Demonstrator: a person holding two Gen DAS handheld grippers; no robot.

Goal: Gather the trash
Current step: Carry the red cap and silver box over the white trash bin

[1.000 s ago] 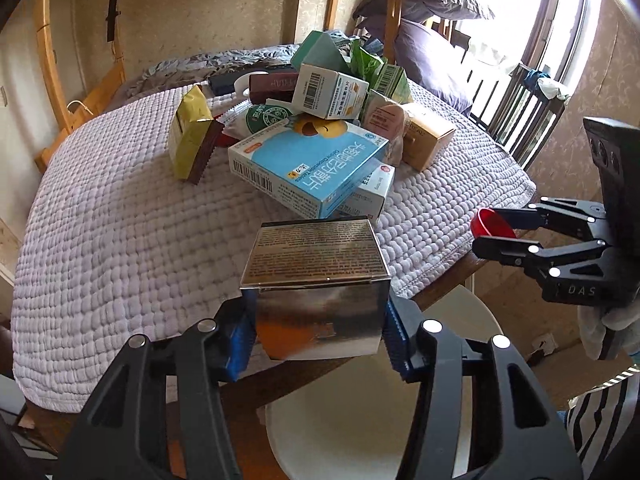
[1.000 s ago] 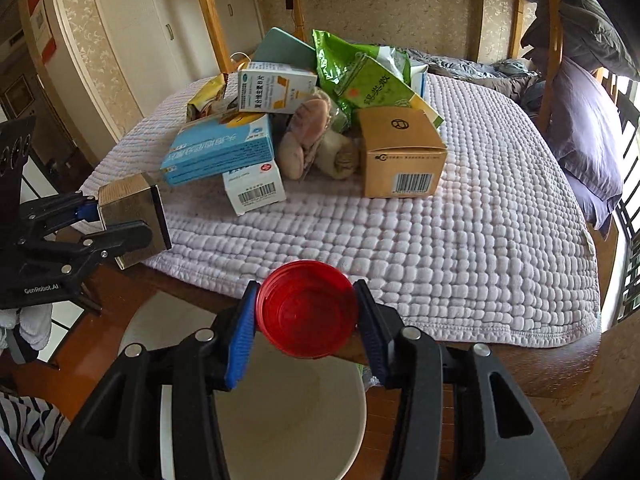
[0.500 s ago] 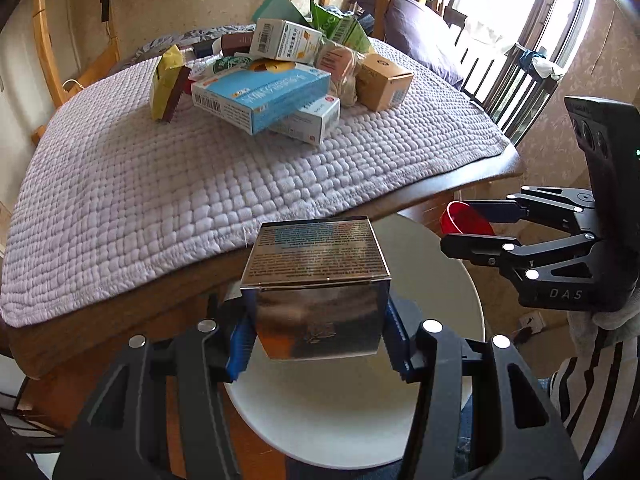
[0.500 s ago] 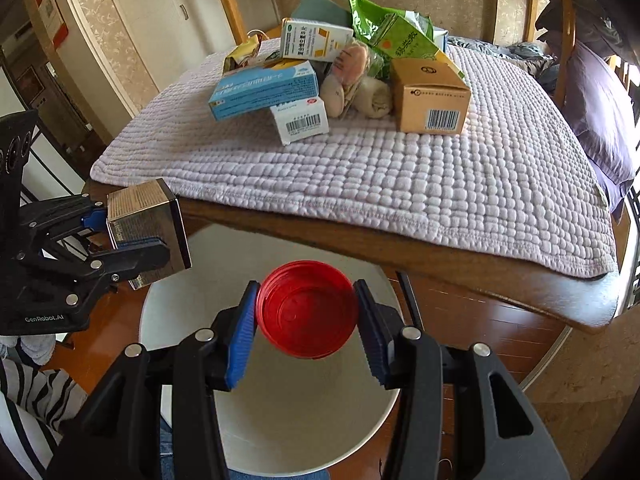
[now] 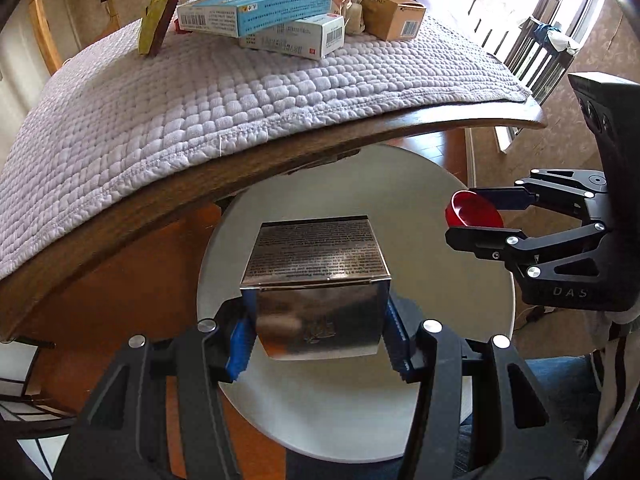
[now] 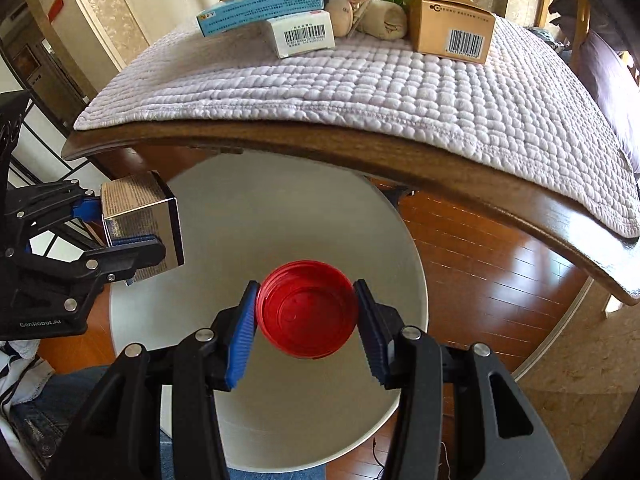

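Note:
My left gripper (image 5: pixel 318 340) is shut on a shiny silver box (image 5: pixel 316 284) and holds it above a round white bin (image 5: pixel 448 280) on the floor. My right gripper (image 6: pixel 306 316) is shut on a red plastic lid (image 6: pixel 308 314), also above the white bin (image 6: pixel 256 216). The silver box (image 6: pixel 140 224) shows at the left of the right wrist view, the red lid (image 5: pixel 474 212) at the right of the left wrist view. More trash lies on the table: a blue box (image 5: pixel 256 10), a white barcoded box (image 6: pixel 302 36), a brown carton (image 6: pixel 452 26).
The wooden table edge (image 6: pixel 360 148) with a quilted lilac cloth (image 5: pixel 160 96) overhangs the far side of the bin. A yellow packet (image 5: pixel 154 26) stands on the cloth. Wooden floor (image 6: pixel 480 264) lies to the right. A person's jeans (image 6: pixel 44 404) are at lower left.
Both grippers have dropped below the table edge and moved over the white bin, each still holding its item. The table's trash pile now sits high in both views.

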